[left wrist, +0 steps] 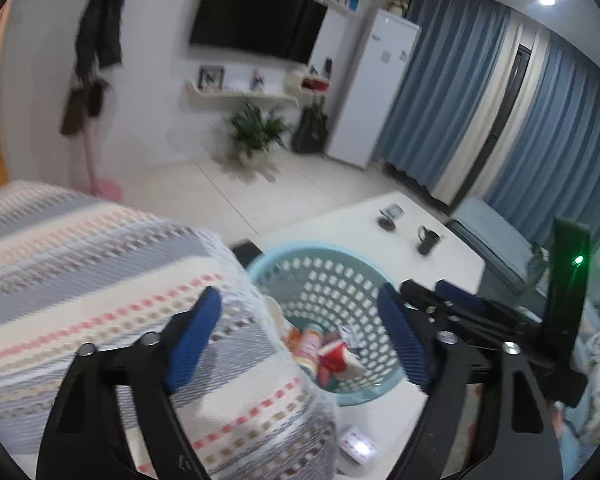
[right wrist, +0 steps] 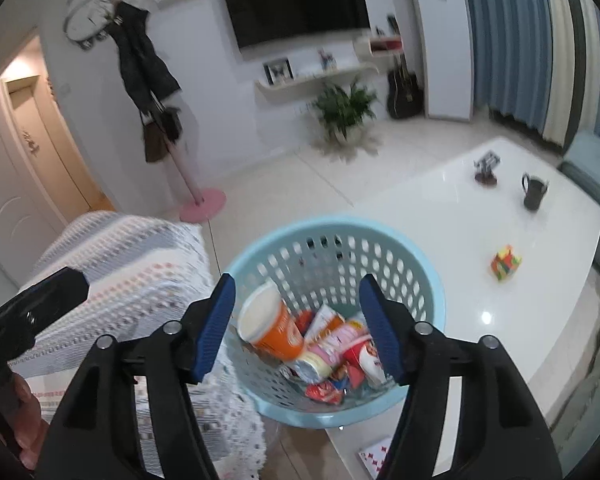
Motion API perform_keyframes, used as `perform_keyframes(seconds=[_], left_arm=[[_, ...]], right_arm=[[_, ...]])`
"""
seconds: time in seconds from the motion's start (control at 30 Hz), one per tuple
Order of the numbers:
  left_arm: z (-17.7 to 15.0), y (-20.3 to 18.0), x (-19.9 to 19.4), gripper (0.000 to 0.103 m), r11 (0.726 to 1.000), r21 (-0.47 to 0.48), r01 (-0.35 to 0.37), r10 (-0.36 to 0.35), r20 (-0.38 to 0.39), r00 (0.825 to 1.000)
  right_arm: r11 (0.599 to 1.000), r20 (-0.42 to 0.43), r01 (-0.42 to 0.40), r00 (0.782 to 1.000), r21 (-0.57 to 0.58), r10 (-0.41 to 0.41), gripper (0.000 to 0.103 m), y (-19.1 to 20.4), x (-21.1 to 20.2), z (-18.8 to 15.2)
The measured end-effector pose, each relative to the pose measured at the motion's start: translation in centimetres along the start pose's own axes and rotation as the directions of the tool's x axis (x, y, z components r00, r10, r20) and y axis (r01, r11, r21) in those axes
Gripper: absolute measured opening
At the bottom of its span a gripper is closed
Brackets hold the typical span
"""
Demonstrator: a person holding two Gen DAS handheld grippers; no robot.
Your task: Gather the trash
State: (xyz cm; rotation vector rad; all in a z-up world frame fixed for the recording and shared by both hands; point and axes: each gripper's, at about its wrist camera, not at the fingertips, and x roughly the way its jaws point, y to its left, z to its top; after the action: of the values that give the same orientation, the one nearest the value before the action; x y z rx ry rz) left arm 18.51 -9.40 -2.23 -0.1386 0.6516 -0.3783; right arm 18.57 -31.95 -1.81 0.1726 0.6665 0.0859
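Right gripper (right wrist: pixel 298 326) wide open, empty, above basket (right wrist: pixel 432 280) | left gripper (left wrist: pixel 300 344) wide open, empty

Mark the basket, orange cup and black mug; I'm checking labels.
basket (right wrist: pixel 428 280): right wrist view, far right rim.
orange cup (right wrist: pixel 278 330): right wrist view, its orange side wall.
black mug (right wrist: pixel 534 192): right wrist view, its body.

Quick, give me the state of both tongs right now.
Left tongs: open, holding nothing.
Right tongs: open, holding nothing, above the blue basket.
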Motion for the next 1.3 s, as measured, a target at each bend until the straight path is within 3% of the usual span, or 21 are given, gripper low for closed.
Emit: perform_keyframes(seconds=[0.13,0.23,0.3,0.53,0.7,0.77,0.87,1.0,1.07,1.3], left_arm=[[-0.3,0.2,-3.6,0.09,0.996,0.024,-0.091,0.088,0.11,0.99],[-0.7,0.7,-5.8,0.093,0.983,0.037,-0.178,0.168,0.194,0.967],[-1.3,1.0,-6.6,0.094,0.968,0.037,-0.247,0.231,0.243,0.942],[-1.7,2.1,-7.8,0.094,0.958,0.003,-0.287,0.271,0.32,0.908],[-2.2,0.6,-8.8,0.095,0.918,0.041,-0.394,0.347,0.395,0.851],[-2.3,0.4,-8.8,0.095,0.9,0.052,-0.433,0.38,0.396,0.836],[-2.2,0.7,-8.9,0.095,0.9,0.039,-0.435,0.387,0.388,0.836],[-2.1,1.5,-8.8,0.095,0.923,0.009,-0.384,0.358,0.343,0.868],[-2.2,1.7,-8.8,0.095,0.93,0.003,-0.368,0.345,0.338,0.876],[-2.5,1.7,-8.5,0.095,0.93,0.01,-0.368,0.345,0.32,0.882]], right_arm=[[0.998,0.086,0.03,0.996,-0.056,-0.025,0.062,2.0,-2.5,0.0],[0.993,0.153,0.06,0.987,-0.097,-0.045,0.062,3.7,-4.0,-0.6],[0.99,0.208,0.085,0.976,-0.111,-0.061,0.062,4.6,-5.1,-1.1],[0.989,0.329,0.133,0.939,-0.07,-0.103,0.066,6.0,-7.4,-2.0],[0.985,0.339,0.158,0.932,-0.067,-0.126,0.07,6.6,-8.0,-2.1],[0.982,0.343,0.175,0.929,-0.067,-0.142,0.07,6.8,-8.0,-2.5],[0.977,0.347,0.203,0.922,-0.059,-0.171,0.07,6.9,-7.9,-3.4],[0.974,0.343,0.226,0.918,-0.036,-0.2,0.07,6.7,-8.1,-3.7],[0.97,0.347,0.241,0.913,-0.032,-0.216,0.07,6.7,-8.3,-3.7],[0.965,0.341,0.262,0.91,-0.027,-0.238,0.078,6.5,-8.4,-3.6]])
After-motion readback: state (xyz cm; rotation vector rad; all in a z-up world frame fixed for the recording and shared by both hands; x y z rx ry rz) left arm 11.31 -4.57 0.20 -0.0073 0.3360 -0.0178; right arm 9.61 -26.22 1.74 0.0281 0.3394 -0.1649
